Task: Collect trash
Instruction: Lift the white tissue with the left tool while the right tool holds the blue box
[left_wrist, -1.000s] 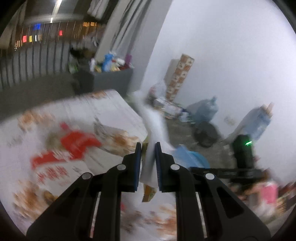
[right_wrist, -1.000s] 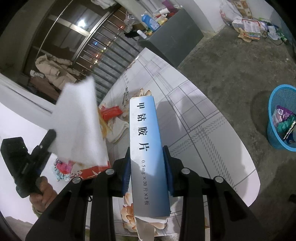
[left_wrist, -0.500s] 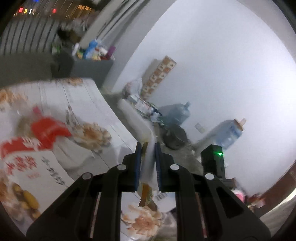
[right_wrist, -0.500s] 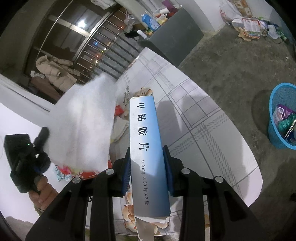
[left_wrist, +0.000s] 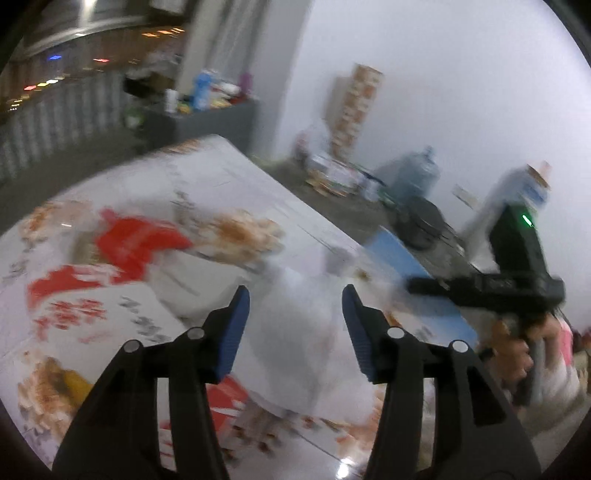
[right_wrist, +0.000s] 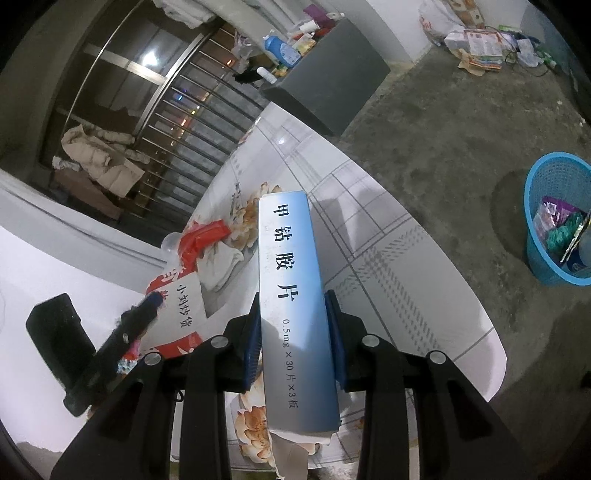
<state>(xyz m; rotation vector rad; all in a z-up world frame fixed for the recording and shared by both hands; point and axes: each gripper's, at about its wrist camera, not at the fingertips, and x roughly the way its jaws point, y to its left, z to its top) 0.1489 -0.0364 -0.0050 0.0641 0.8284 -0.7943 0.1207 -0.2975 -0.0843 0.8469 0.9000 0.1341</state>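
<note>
My left gripper (left_wrist: 295, 328) is open above a white tissue (left_wrist: 291, 354) that lies on the flowered table (left_wrist: 221, 173); nothing is between the jaws. My right gripper (right_wrist: 293, 332) is shut on a long blue and white medicine box (right_wrist: 291, 295), held above the table (right_wrist: 388, 266). Red wrappers (right_wrist: 201, 240), a white and red snack bag (right_wrist: 181, 306) and a crumpled white tissue (right_wrist: 221, 262) lie on the table. The left gripper shows at the left of the right wrist view (right_wrist: 110, 343). The left wrist view is blurred.
A blue bin (right_wrist: 554, 218) holding trash stands on the concrete floor to the right of the table. A dark grey cabinet (right_wrist: 332, 88) with bottles stands beyond the table. Window bars (right_wrist: 192, 122) lie behind. Water jugs (left_wrist: 413, 177) and boxes stand by the wall.
My left gripper has opened and let go of the white tissue, which now lies on the table under it. My right gripper holds the medicine box as before.
</note>
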